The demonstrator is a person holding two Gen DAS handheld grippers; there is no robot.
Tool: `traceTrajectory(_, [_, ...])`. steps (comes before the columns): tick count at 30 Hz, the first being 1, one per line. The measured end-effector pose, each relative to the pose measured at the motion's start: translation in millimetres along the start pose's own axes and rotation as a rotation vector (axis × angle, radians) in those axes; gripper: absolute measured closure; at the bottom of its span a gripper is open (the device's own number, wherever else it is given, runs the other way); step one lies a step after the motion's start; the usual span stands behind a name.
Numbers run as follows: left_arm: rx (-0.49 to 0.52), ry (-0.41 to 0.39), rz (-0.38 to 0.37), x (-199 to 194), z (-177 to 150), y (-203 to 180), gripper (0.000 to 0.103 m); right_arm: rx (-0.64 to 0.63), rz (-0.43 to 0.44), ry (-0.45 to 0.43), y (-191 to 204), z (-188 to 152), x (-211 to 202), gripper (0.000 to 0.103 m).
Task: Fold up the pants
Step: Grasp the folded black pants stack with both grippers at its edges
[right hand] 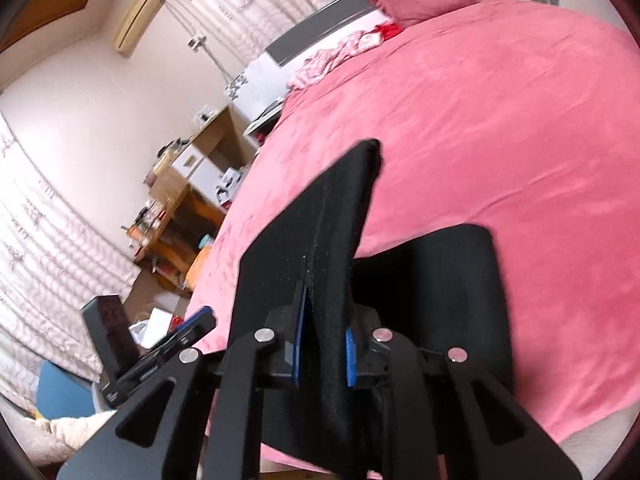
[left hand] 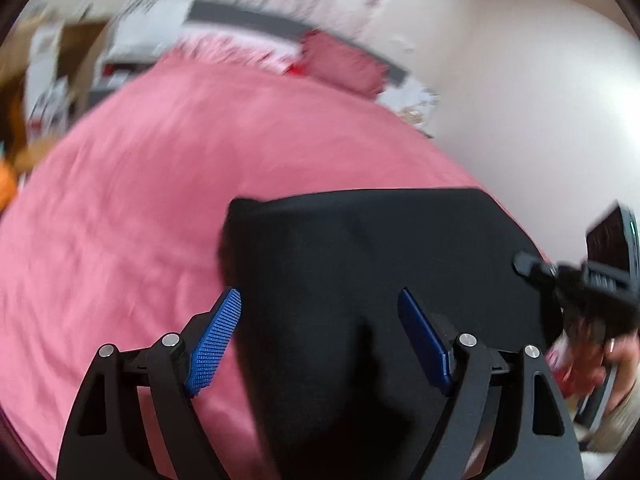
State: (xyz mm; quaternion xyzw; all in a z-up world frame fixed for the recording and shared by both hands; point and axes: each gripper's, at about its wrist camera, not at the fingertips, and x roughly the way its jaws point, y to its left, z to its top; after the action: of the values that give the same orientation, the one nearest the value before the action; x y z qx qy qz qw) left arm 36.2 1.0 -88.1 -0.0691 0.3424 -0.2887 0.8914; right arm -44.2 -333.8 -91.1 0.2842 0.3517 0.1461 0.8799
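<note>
The black pants (right hand: 332, 216) are lying partly on the pink bed cover (right hand: 500, 120), near the edge of the bed, and one part of them is being lifted up. The right tongs (right hand: 323, 354) are pinching a thick fold of the black cloth between the blue pads (right hand: 351, 356), and the cloth is standing up from the pads like a stiff flap and then bending over at its top. The rest of the pants is resting dark and flat on the bed just beside the tongs.

The left tongs (left hand: 320, 336) are spread wide and are holding nothing. They are hovering above the black pants (left hand: 360, 264), with the cloth showing between the two blue pads (left hand: 218, 340). This view is blurred, so I cannot tell if they are touching the cloth.

In my opinion the pants are soft and rather light, of a thick matte cloth, perhaps knitted. Such cloth is not slippery, so the ribbed pads should grip it well, but it is sagging where nobody supports it. I think the good places to take hold are the edges and corners, through all layers together, because a grip in the middle would only raise one layer and make wrinkles. The free corner far from the right tongs seems a sensible place for the left tongs, so the fold is carried evenly.
</note>
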Motion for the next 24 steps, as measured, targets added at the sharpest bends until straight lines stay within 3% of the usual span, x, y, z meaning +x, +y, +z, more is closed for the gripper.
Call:
traceTrajectory(3, [0.100, 0.052, -0.005, 22, -3, -27, 0.017, 0.058, -0.057, 0.030, -29, -12, 4, 0.089])
traceTrajectory(6, [0.179, 0.175, 0.029, 51, -24, -39, 0.017, 0.105, -0.110, 0.079, -55, -29, 23, 0.089])
traceTrajectory(9, [0.281, 0.179, 0.063, 54, -34, -49, 0.015, 0.121, -0.127, 0.086, -67, -34, 27, 0.086])
traceTrajectory(10, [0.286, 0.185, 0.060, 52, -33, -49, 0.015, 0.140, -0.111, 0.077, -68, -31, 25, 0.079])
traceTrajectory(13, [0.189, 0.189, 0.013, 42, -23, -40, 0.015, 0.162, -0.148, 0.003, -67, -16, -2, 0.057])
traceTrajectory(15, [0.098, 0.144, -0.018, 27, -7, -32, 0.014, 0.118, -0.144, -0.047, -49, -2, -11, 0.057])
traceTrajectory(18, [0.015, 0.086, 0.019, 20, 19, -21, 0.014, -0.003, -0.132, -0.054, -14, 16, -9, 0.057])
traceTrajectory(21, [-0.017, 0.103, 0.037, 34, 40, -16, 0.014, -0.084, -0.127, -0.006, 11, 26, 17, 0.058])
traceTrajectory(24, [0.033, 0.127, 0.081, 49, 50, -22, 0.014, -0.143, -0.159, 0.047, 28, 35, 58, 0.060])
